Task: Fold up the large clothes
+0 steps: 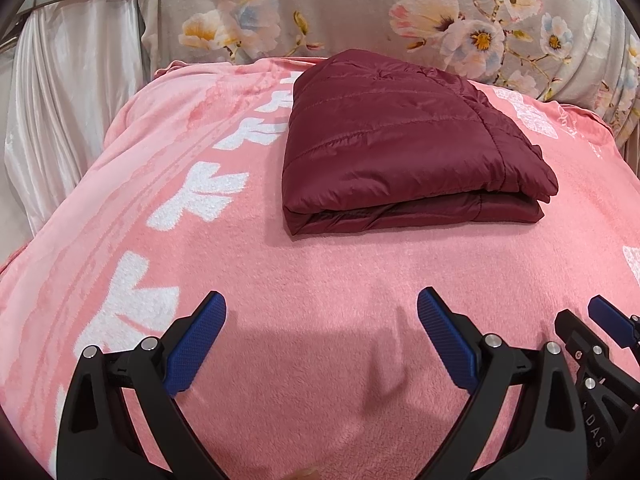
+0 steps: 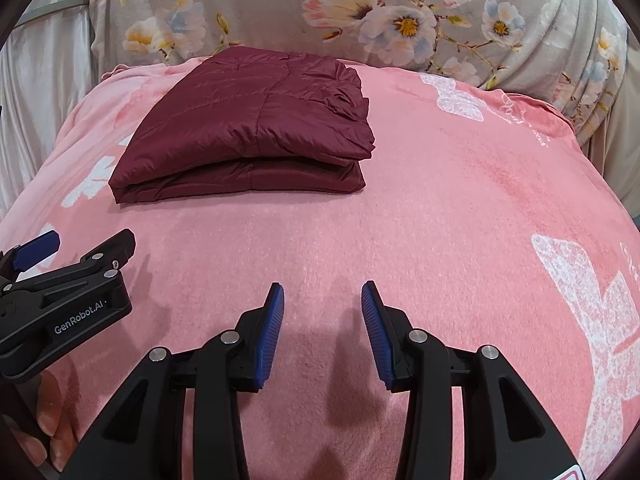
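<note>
A dark red quilted jacket (image 1: pixel 400 140) lies folded into a thick rectangle at the far side of a pink blanket (image 1: pixel 320 272); it also appears in the right wrist view as the folded jacket (image 2: pixel 248 128), upper left. My left gripper (image 1: pixel 322 312) hovers over bare blanket well short of it, jaws wide open and empty. My right gripper (image 2: pixel 322 304) is beside it, jaws parted with nothing between them. Each gripper shows at the edge of the other's view: right gripper (image 1: pixel 600 332), left gripper (image 2: pixel 76 260).
A grey floral cover (image 1: pixel 360 12) rises behind the blanket. Pale satin drapery (image 1: pixel 60 100) hangs at the left. The blanket (image 2: pixel 440 200) carries white butterfly prints and drops off at its left and right edges. Fingers of a hand (image 2: pixel 48 412) show at the lower left.
</note>
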The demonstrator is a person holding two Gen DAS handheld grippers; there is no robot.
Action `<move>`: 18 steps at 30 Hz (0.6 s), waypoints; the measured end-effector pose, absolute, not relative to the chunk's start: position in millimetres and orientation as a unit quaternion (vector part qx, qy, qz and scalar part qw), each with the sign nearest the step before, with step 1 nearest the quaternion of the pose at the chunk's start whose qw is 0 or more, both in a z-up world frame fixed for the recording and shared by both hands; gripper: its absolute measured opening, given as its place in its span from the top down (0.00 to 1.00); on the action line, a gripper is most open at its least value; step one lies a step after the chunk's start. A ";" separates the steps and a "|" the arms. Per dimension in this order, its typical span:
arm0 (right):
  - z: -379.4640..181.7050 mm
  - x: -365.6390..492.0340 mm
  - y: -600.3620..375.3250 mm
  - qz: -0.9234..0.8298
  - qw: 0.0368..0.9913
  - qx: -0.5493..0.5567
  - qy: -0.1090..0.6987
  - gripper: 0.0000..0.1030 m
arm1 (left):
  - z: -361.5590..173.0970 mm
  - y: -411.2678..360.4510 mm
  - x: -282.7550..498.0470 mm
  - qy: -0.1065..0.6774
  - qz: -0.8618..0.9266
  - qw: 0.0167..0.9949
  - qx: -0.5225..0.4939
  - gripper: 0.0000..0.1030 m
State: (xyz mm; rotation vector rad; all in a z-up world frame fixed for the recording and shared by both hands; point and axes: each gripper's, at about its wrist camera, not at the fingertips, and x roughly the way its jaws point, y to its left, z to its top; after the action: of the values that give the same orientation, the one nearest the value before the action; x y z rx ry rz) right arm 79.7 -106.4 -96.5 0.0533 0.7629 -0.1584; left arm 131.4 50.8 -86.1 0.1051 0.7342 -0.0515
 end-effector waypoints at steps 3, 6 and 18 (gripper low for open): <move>-95.7 79.8 -106.2 -0.078 0.925 0.026 0.371 0.60 | -85.8 50.9 131.6 0.359 -0.025 0.932 0.052 0.09; -95.6 79.6 -106.1 -0.078 0.925 0.027 0.372 0.60 | -86.0 50.2 130.9 0.358 -0.025 0.932 0.053 0.09; -95.7 79.3 -107.3 -0.078 0.925 0.027 0.372 0.60 | -83.7 47.1 131.4 0.359 -0.032 0.931 0.056 0.09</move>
State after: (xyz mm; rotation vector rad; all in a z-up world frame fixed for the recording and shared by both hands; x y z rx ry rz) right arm 79.3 -107.3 -95.7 0.0549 0.7625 -0.1595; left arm 131.4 47.1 -83.7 0.1140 0.7344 -0.0660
